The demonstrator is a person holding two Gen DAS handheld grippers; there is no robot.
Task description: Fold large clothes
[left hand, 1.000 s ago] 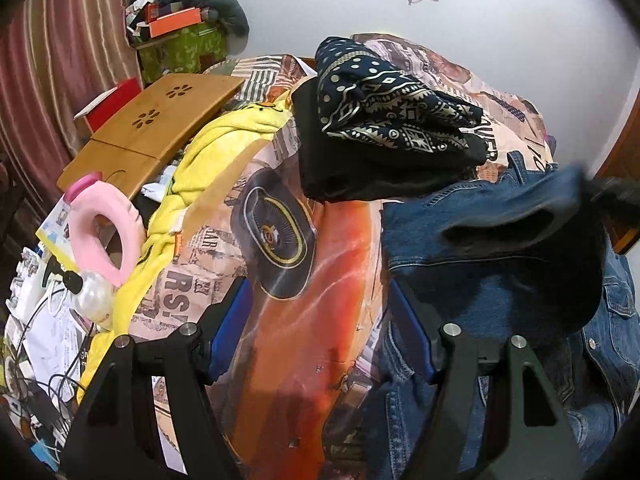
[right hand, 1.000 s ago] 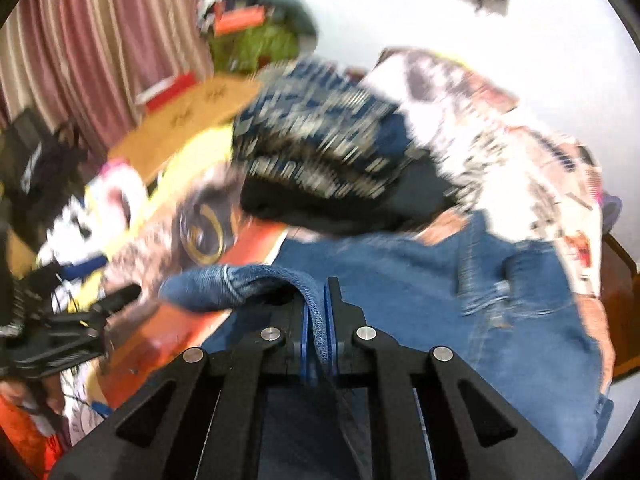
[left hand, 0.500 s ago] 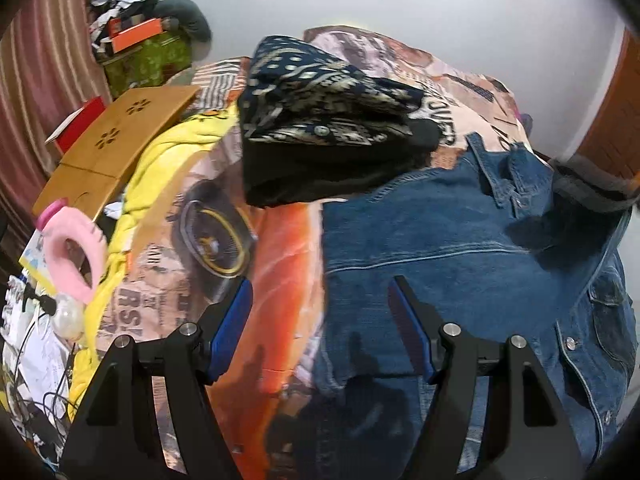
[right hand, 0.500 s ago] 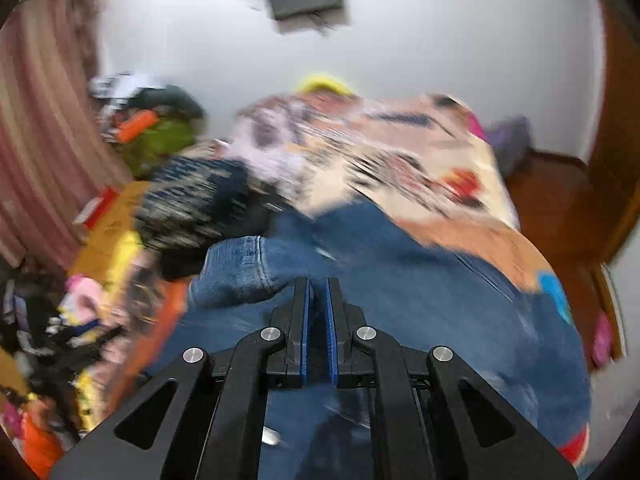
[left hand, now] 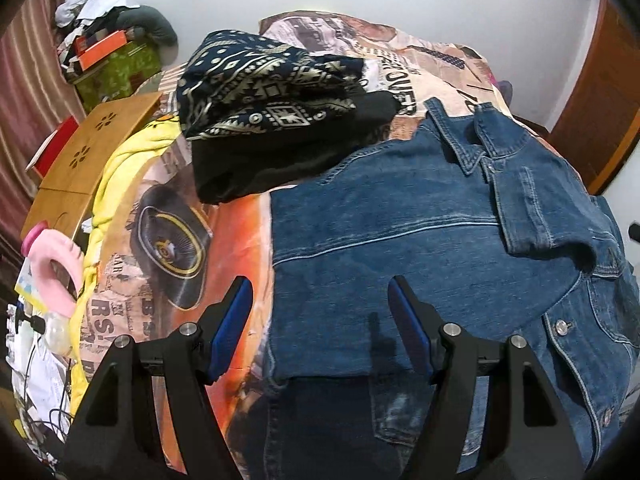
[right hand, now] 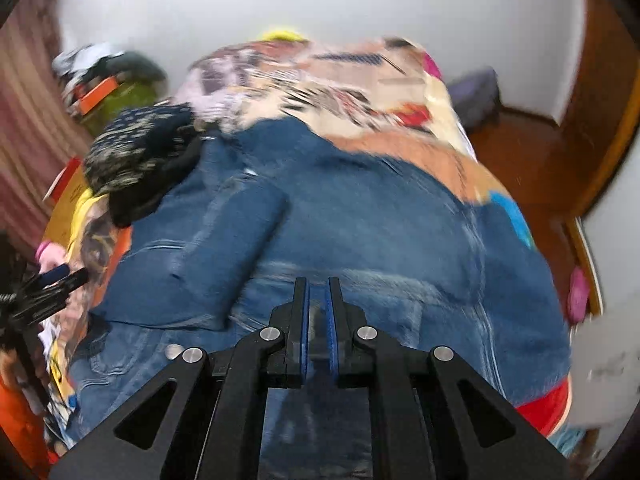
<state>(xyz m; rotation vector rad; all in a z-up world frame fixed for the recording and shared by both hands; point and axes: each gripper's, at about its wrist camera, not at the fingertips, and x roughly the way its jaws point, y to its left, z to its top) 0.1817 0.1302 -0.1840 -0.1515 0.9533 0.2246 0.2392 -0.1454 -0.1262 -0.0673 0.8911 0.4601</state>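
The denim jacket (left hand: pixel 420 248) lies spread mid-frame on the bed (left hand: pixel 240 240) for folding; the left gripper (left hand: pixel 320 320) hovers wide open and empty, while the right gripper (right hand: pixel 316 312) shows only a narrow gap, seemingly holding nothing.

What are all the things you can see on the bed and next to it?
denim jacket: one, blue, spread on the bed's right part.
folded clothes: one stack, navy patterned on black, behind the jacket.
bedsheet: one, orange printed, under everything.
yellow cloth: one, along the bed's left edge.
wooden lap desk: one, tan, left of the bed.
pink ring: one, far left.
green box: one, back left corner.
left gripper: black, blue pads, open above the jacket.
right gripper: black, blue pads, narrow gap.
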